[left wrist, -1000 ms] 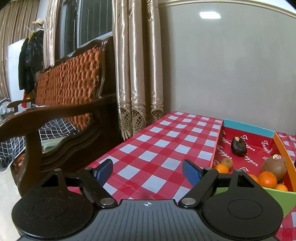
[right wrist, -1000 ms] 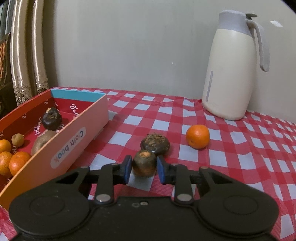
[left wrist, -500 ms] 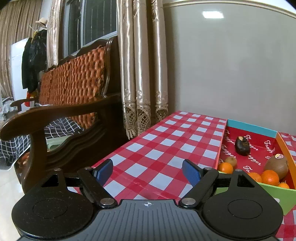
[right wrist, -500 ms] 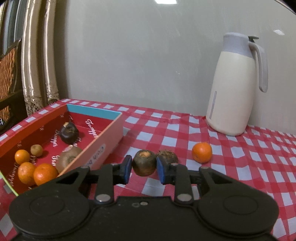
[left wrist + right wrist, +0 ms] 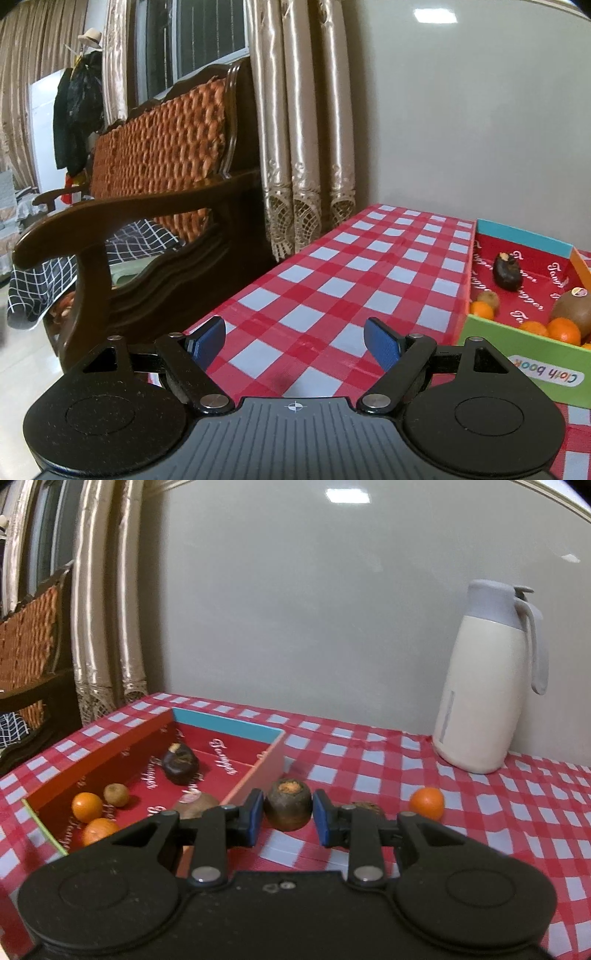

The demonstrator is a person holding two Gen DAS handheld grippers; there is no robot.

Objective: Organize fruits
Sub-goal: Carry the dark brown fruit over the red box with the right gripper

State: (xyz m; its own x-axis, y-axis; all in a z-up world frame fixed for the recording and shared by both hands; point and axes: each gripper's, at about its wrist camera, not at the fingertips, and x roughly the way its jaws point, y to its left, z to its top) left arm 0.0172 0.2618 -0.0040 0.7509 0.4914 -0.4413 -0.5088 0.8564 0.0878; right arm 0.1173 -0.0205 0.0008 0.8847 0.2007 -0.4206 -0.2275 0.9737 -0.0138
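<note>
Lifted off the tablecloth (image 5: 369,771), the right gripper (image 5: 288,812) tilted downward, clenching a dark fruit (image 5: 288,805); the left gripper (image 5: 294,339) hovered, jaws spread, empty.

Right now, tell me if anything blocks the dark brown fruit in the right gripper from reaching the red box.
Only the box's pink near wall stands between; the dark brown fruit, clamped in the right gripper, must pass over it. The red box has bare floor beyond.

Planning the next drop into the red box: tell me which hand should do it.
Right. The right gripper is already shut on a dark brown fruit beside the red box; the left gripper is open and holds nothing.
</note>
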